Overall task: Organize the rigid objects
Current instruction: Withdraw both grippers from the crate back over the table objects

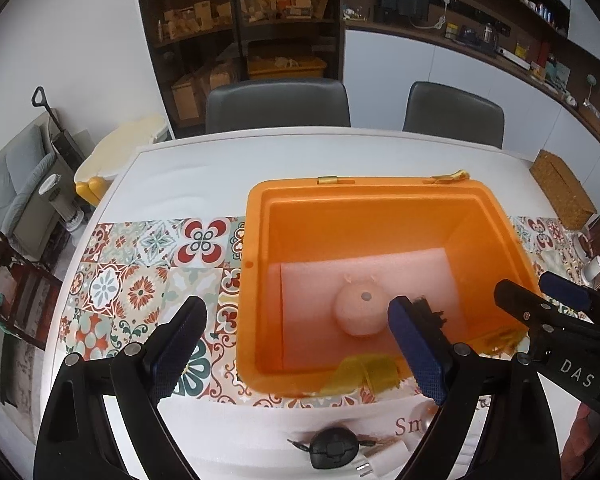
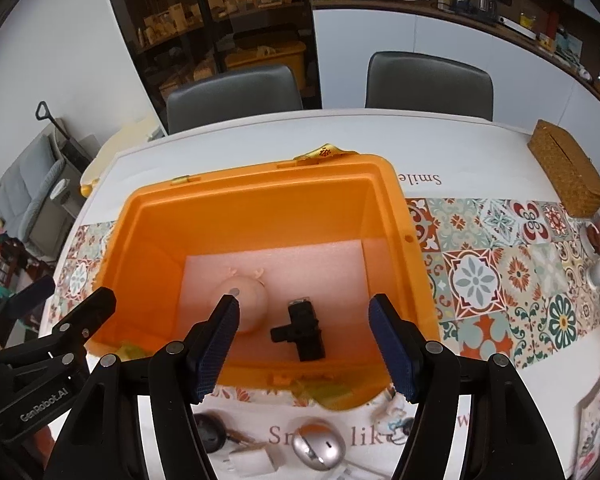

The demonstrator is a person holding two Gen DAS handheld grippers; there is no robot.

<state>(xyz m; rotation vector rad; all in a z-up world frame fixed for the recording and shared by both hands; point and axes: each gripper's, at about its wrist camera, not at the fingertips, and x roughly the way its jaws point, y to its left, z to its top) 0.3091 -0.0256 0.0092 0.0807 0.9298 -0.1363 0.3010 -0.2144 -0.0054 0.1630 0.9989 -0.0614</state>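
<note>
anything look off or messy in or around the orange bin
Mostly tidy. The orange bin holds a pale round toy and a black bracket-like part lying loose on pink foam. Crumpled yellow tape hangs off the bin's near rim, looking torn. Small items are scattered on the table in front.

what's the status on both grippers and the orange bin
Left gripper open, empty; right gripper open, empty, above bin. Orange plastic bin holds round pink toy and black T-shaped part. Nothing blocking; silver mouse waits on table.
</note>
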